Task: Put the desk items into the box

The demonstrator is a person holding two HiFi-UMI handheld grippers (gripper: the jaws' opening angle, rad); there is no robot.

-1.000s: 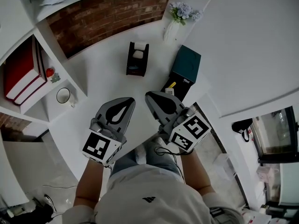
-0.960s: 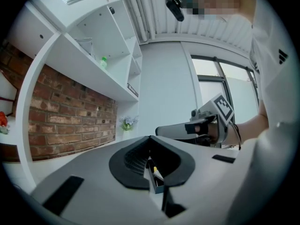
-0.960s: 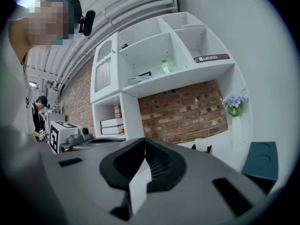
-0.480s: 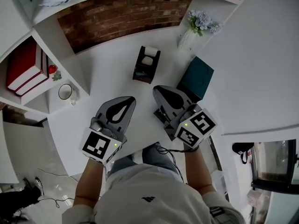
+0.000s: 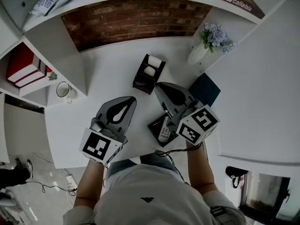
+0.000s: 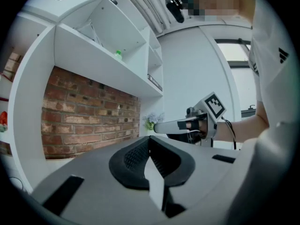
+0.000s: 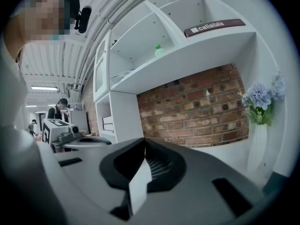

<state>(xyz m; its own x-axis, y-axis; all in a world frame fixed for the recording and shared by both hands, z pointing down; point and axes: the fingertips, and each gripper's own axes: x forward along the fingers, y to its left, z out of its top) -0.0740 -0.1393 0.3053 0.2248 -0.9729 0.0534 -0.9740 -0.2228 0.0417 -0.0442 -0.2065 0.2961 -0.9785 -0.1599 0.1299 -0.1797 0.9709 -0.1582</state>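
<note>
Head view shows a person standing at the near edge of a white desk, with one tool in each hand. The left gripper and the right gripper both point away over the desk, side by side. Each one has its jaws pressed together with nothing between them, and the two gripper views confirm this.

I judge that the task is at its very beginning, in the approach step, because no item is held. Just under the right gripper, at the near edge, lies a dark open tray with a pale, remote-like thing in it. A little farther, just beyond the jaw tips, stands a black holder with white rolls inside. To the right of it, partly hidden by the right gripper, is a dark teal box. This is probably the box of the task, but I cannot tell if it is open.

The next move calls for spreading one pair of jaws and lowering it over a loose item.

The desk surface is smooth, white and mostly bare. Far right stands a white vase with pale flowers. Behind it all runs a brick wall. On the left, white shelves hold a mug and red books.
</note>
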